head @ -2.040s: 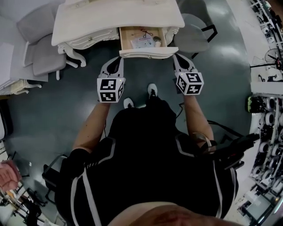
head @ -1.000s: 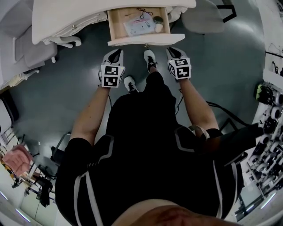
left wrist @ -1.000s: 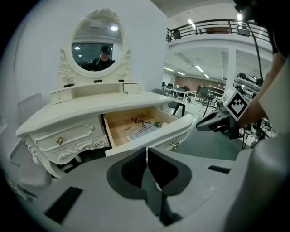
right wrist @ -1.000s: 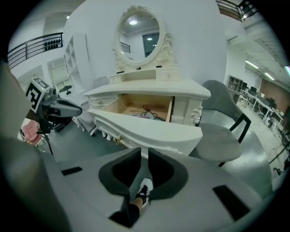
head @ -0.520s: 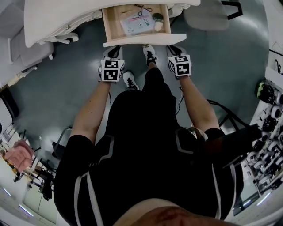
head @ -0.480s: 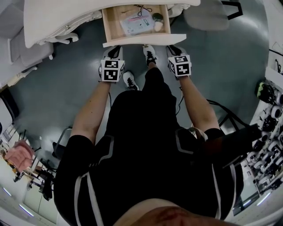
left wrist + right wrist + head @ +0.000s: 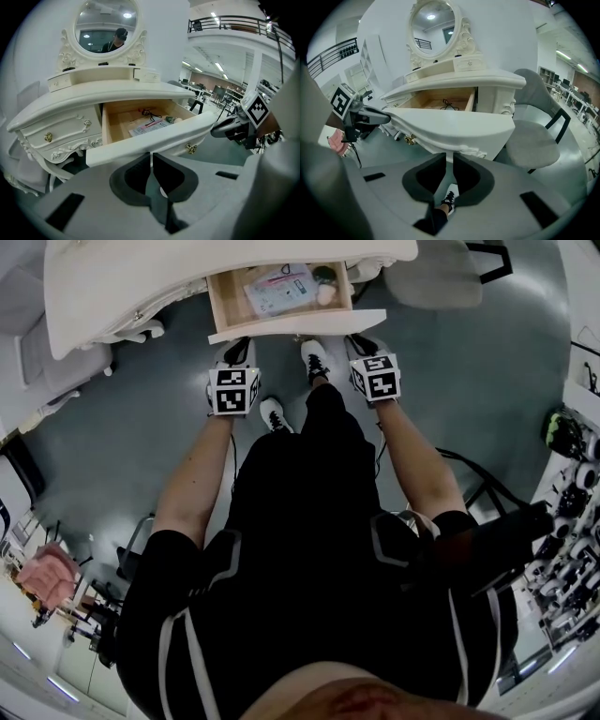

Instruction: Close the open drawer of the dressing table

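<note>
Grey floor (image 7: 141,446), grey chair (image 7: 532,140), white wall (image 7: 506,37)

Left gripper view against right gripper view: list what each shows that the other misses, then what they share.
Only the left gripper view shows the papers lying in the open drawer. Only the right gripper view shows the grey chair's seat beside the dressing table and a shoe below. Both show the oval mirror, the drawer pulled out, and their own tongs shut close before its front: left gripper, right gripper.
</note>
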The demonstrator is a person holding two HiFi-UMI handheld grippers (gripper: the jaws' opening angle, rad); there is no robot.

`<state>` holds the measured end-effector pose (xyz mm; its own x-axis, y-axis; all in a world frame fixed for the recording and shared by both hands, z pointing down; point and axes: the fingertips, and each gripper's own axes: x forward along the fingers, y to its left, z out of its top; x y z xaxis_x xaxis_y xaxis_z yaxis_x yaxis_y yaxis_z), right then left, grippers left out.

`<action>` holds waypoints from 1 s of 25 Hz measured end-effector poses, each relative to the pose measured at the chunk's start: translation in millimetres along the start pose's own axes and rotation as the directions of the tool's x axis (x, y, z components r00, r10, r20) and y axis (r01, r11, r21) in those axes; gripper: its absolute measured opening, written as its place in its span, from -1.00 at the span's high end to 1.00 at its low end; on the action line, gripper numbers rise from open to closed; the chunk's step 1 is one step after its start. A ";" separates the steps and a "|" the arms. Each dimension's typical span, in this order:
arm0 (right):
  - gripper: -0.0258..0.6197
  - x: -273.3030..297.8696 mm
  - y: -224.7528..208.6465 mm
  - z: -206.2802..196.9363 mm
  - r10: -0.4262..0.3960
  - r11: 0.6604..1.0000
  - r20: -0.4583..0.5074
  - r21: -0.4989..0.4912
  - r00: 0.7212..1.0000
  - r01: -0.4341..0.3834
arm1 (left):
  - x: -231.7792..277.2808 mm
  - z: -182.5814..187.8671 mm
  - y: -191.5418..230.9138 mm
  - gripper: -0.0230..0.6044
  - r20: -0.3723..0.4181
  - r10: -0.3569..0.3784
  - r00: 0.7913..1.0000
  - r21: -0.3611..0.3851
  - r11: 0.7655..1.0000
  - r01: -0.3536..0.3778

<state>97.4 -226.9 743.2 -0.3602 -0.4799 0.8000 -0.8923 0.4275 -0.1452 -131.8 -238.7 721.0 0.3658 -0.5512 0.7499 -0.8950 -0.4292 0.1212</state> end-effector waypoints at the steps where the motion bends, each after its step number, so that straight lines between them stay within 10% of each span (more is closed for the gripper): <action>1: 0.76 1.6 -1.6 3.1 0.004 1.000 0.002 -0.001 1.000 -0.004 | 2.2 2.8 1.9 0.91 0.002 0.007 1.000 -0.005 1.000 -0.007; 25: 0.80 46.9 -38.9 76.3 0.043 0.999 0.033 -0.007 0.999 -0.043 | 38.4 62.7 20.2 0.91 0.004 0.007 1.000 -0.034 0.999 -0.007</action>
<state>94.4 -324.4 741.9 -0.4073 -0.4859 0.7733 -0.8741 0.4529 -0.1758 -119.8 -313.5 711.4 0.3601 -0.5569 0.7484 -0.9058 -0.4008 0.1376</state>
